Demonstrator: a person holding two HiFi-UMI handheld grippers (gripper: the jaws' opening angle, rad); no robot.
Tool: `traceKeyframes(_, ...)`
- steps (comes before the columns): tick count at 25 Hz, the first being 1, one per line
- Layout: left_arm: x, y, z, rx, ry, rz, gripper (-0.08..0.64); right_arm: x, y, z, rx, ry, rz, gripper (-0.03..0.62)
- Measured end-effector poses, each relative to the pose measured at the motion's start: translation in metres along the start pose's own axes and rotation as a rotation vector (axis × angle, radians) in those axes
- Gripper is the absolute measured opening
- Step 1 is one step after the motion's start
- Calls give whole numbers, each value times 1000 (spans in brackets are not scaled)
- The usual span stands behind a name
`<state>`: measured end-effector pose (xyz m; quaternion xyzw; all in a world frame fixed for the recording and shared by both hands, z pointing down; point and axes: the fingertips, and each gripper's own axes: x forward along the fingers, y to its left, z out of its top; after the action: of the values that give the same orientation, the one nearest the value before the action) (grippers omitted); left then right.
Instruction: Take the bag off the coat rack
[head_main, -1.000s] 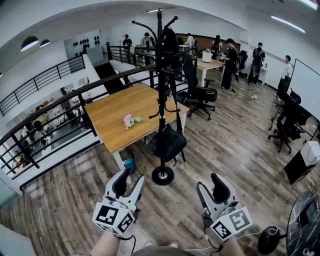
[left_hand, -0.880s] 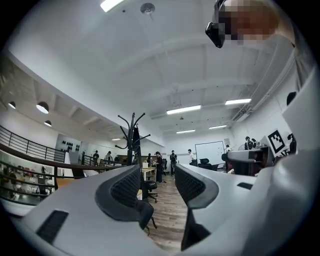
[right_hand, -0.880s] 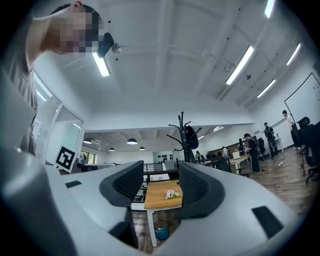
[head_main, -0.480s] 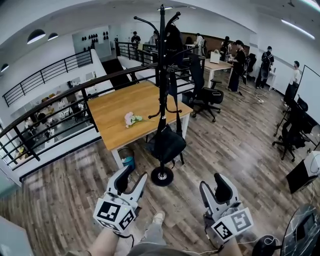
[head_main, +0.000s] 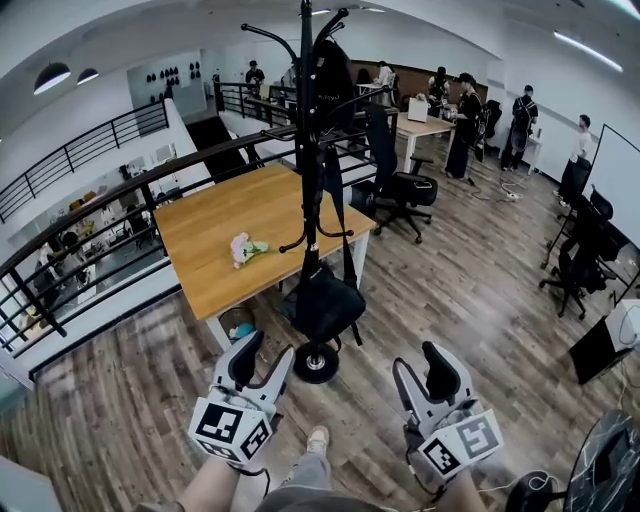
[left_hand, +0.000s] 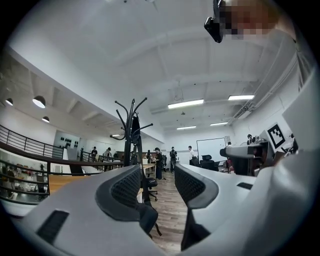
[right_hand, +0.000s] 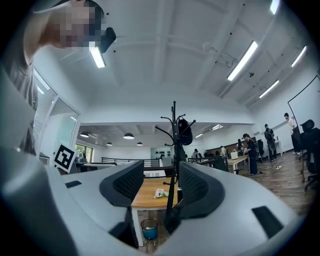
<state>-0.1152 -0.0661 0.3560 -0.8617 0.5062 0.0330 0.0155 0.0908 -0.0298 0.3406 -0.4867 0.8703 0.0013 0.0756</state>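
A black coat rack (head_main: 305, 150) stands on the wood floor by a table corner, its round base (head_main: 315, 362) just ahead of my grippers. A black bag (head_main: 325, 300) hangs low on the pole by a long strap from an upper hook. A dark garment (head_main: 333, 70) hangs near the top. My left gripper (head_main: 262, 358) is open and empty, just left of the base. My right gripper (head_main: 420, 368) is open and empty, to its right. Between the jaws of the left gripper (left_hand: 157, 187) the rack (left_hand: 131, 135) shows. The right gripper (right_hand: 161, 187) frames the rack (right_hand: 173, 150) too.
A wooden table (head_main: 200, 240) with a small flower bundle (head_main: 243, 247) stands left of the rack, a blue bin (head_main: 240, 328) under it. A black railing (head_main: 100, 200) runs behind. Office chairs (head_main: 400, 185) and several people stand farther back. A shoe (head_main: 318, 440) shows below.
The view has moved closer to the rack, so its base and the bag now sit nearer the grippers. A foot has stepped forward. Both grippers stay open in the same pose.
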Motion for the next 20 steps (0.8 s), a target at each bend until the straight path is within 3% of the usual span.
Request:
traceKeyframes(7, 75, 43, -9, 14, 32, -35, 221, 81, -31, -18, -7, 70, -4, 218)
traceKeyframes(20, 222, 111, -27, 84, 100, -125, 221, 241, -84, -23, -68, 107, -1, 218)
